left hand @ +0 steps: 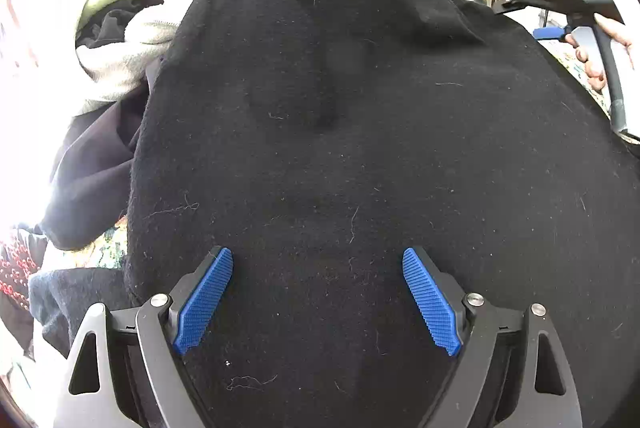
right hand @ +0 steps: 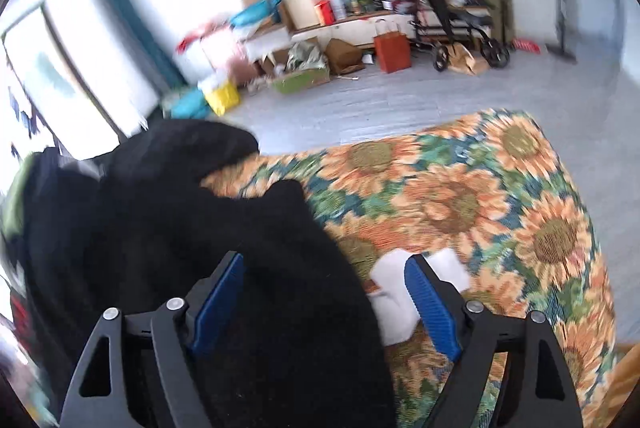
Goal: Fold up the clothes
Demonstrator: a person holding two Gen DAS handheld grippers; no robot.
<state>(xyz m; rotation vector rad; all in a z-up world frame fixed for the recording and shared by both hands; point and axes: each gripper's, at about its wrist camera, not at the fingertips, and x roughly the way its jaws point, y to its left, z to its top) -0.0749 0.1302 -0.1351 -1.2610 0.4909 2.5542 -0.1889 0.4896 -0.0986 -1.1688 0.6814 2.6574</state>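
A black fleece garment [left hand: 360, 131] fills the left wrist view, lying flat under my left gripper [left hand: 318, 298], which is open just above the cloth and holds nothing. My right gripper shows at the upper right of that view [left hand: 560, 31], held in a hand beside the garment's far edge. In the right wrist view the same black garment [right hand: 224, 236] lies on the sunflower-patterned cloth [right hand: 500, 195]. My right gripper [right hand: 324, 302] is open over the garment's right edge, holding nothing. A white piece [right hand: 400, 292] lies between its fingers, beside the garment.
A pile of other clothes, pale, green and dark [left hand: 116, 39], lies left of the black garment. The sunflower cloth ends at a grey floor [right hand: 400, 99]. Boxes, bags and a cart [right hand: 448, 27] stand along the far wall.
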